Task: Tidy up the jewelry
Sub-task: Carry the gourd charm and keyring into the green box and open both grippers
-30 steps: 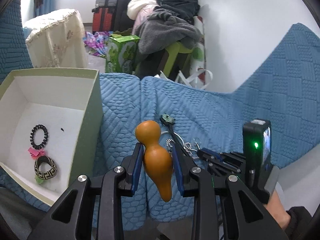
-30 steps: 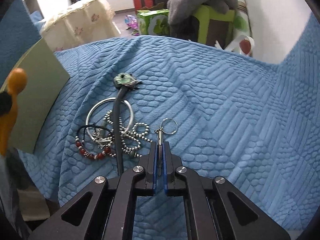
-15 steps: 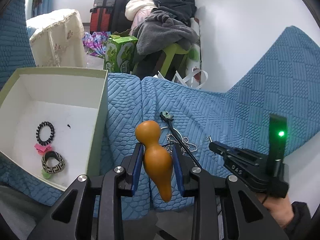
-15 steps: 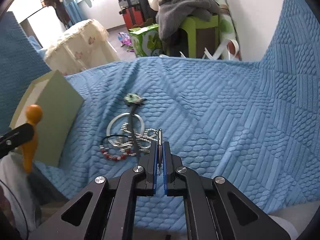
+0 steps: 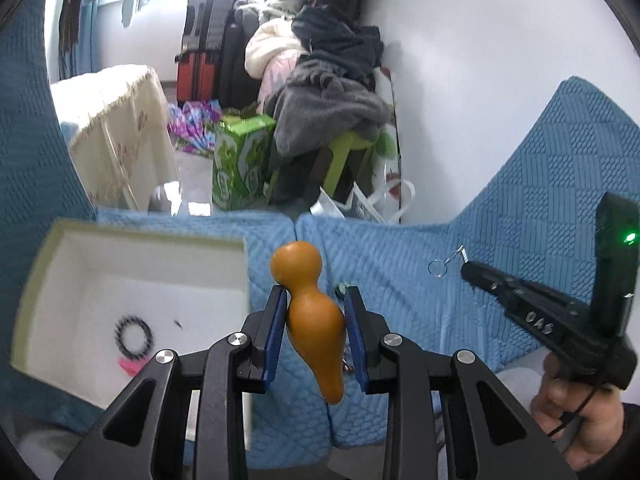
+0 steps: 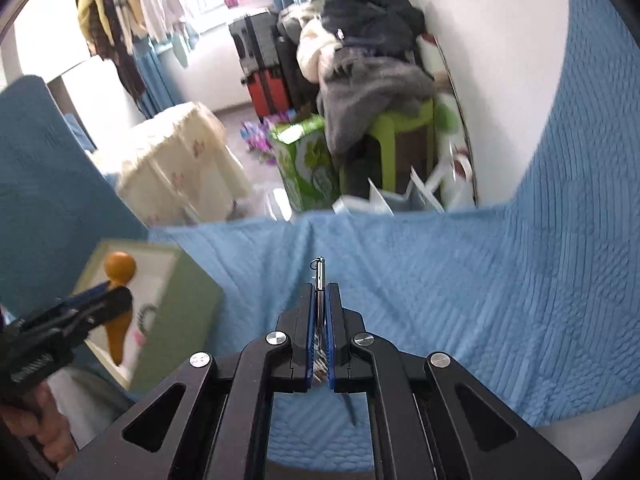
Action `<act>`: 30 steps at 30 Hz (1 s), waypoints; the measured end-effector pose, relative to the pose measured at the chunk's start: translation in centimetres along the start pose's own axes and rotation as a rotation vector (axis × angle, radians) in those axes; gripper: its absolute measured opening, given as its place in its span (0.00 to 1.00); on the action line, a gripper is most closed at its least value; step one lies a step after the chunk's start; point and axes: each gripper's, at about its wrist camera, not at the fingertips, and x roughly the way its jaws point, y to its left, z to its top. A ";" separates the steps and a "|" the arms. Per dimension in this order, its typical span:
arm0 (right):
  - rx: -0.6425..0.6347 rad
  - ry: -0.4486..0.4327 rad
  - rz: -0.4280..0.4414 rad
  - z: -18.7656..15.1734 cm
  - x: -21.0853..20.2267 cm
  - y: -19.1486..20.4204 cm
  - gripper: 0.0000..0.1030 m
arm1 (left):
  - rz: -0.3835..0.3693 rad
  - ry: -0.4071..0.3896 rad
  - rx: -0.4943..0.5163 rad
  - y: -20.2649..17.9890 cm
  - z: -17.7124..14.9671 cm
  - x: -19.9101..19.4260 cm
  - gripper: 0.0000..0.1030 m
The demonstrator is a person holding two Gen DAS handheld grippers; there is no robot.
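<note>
My left gripper (image 5: 316,293) is shut on an orange gourd-shaped pendant (image 5: 314,324) and holds it above the blue quilted cover (image 5: 400,280), just right of an open pale green box (image 5: 140,237). A black bead bracelet (image 5: 134,338) and a pink piece (image 5: 130,366) lie in the box. My right gripper (image 6: 319,286) is shut on a small metal ring clasp (image 6: 319,269), lifted off the cover. From the left wrist, the right gripper (image 5: 466,269) shows at right with the ring (image 5: 437,268) dangling. The remaining jewelry pile (image 5: 341,290) is mostly hidden behind my left fingers.
Beyond the cover's far edge stand a green carton (image 5: 240,156), a green stool piled with clothes (image 5: 340,112), suitcases (image 5: 200,48) and a cream cloth-covered table (image 5: 116,128). A white wall (image 5: 480,80) rises at right. The cover climbs a backrest at right (image 6: 580,200).
Both grippers have risen. The right one lifted the ring clasp off the cover, and the jewelry pile dropped out of its view. The left still holds the gourd.
</note>
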 end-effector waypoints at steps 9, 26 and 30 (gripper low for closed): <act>-0.008 -0.122 0.048 5.5 -3.5 5.6 0.01 | 0.041 -0.085 0.009 4.4 4.8 -4.5 0.29; -0.048 0.002 0.206 2.6 1.3 16.9 0.02 | 0.046 0.005 0.020 13.7 2.3 -4.5 0.29; -0.035 0.091 0.203 -0.4 4.0 17.4 0.02 | 0.049 0.045 0.027 15.0 0.7 -3.4 0.29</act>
